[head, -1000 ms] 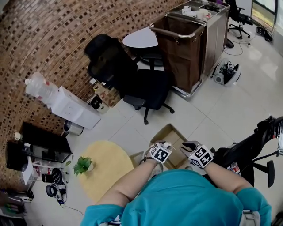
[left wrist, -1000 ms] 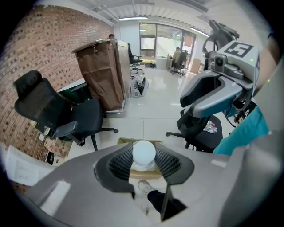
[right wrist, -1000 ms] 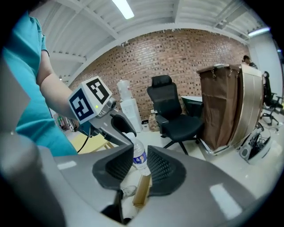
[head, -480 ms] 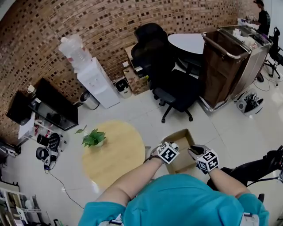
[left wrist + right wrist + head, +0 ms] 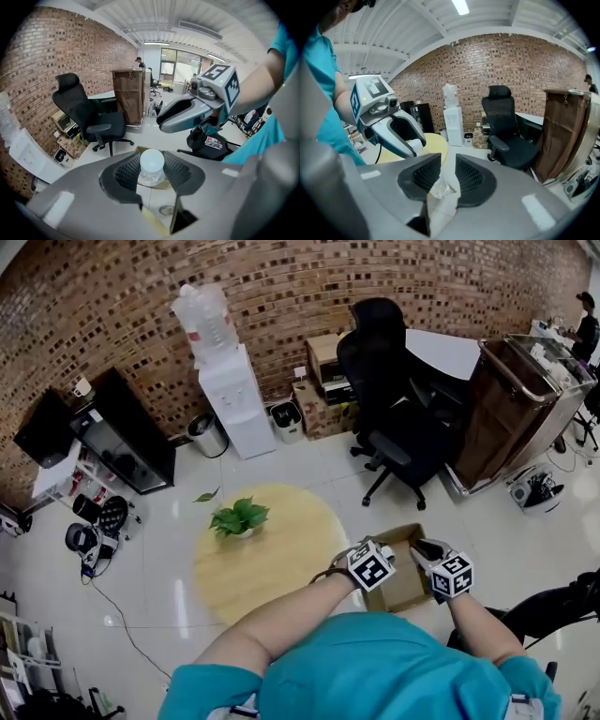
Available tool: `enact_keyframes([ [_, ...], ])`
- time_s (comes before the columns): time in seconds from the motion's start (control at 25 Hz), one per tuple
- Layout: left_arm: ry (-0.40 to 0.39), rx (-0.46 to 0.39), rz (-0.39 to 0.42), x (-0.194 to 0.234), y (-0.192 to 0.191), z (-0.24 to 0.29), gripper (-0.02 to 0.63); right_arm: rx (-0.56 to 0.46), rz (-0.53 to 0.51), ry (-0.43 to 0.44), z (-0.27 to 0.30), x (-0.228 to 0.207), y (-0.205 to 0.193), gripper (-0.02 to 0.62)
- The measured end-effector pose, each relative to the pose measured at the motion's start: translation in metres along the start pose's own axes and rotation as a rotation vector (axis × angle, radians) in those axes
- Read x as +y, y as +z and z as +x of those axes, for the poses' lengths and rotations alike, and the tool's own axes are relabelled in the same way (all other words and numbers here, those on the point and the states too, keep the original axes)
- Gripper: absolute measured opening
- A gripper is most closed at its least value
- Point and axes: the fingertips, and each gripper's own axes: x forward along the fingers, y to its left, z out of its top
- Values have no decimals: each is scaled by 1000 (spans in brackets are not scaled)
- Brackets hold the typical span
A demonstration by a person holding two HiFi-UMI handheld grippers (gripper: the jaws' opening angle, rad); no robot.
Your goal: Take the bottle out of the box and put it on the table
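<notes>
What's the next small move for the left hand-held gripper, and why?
Probably swing the left hand-held gripper left toward the bare near side of the round table. It grips the bottle, which sits above the box, not the tabletop; the right hand-held gripper seems to pinch the box's flap. Stay clear of the plant.

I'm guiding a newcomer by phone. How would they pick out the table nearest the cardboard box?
Start at the brick wall with the white water dispenser and come forward. There stands a round table, just left of the cardboard box. It is yellow wood with a small potted plant on it, unlike the white table behind the black office chair.
</notes>
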Motion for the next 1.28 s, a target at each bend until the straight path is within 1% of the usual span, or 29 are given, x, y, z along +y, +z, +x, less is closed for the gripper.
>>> enact_keyframes([
  [0.16, 16, -28, -47, 16, -11, -48, 151, 17, -17, 67, 30, 36, 17, 95],
  [0.24, 35, -38, -95, 28, -28, -71, 152, 29, -46, 117, 49, 61, 26, 95],
  [0.32, 68, -40, -155, 40, -54, -88, 152, 37, -86, 178, 71, 85, 26, 95],
  [0.52, 194, -40, -289, 74, -113, -106, 152, 46, -167, 344, 132, 117, 8, 95],
  [0.72, 336, -49, -447, 94, -170, -131, 152, 46, -252, 528, 172, 155, 0, 95],
  [0.84, 413, -57, -533, 114, -198, -143, 152, 45, -295, 596, 195, 166, -1, 95],
  [0.96, 476, -59, -612, 124, -231, -153, 152, 62, -330, 656, 210, 182, -13, 95],
  [1.04, 516, -65, -640, 132, -253, -162, 152, 67, -337, 684, 217, 194, -17, 95],
  [1.08, 546, -62, -638, 136, -259, -173, 152, 68, -338, 688, 221, 198, -16, 95],
  [1.16, 645, -52, -583, 153, -268, -206, 152, 70, -337, 684, 232, 206, -12, 95],
  [1.2, 663, -45, -574, 157, -276, -216, 152, 71, -335, 680, 237, 211, -10, 95],
  [1.28, 618, -29, -613, 155, -303, -215, 152, 76, -334, 675, 246, 225, -8, 95],
])
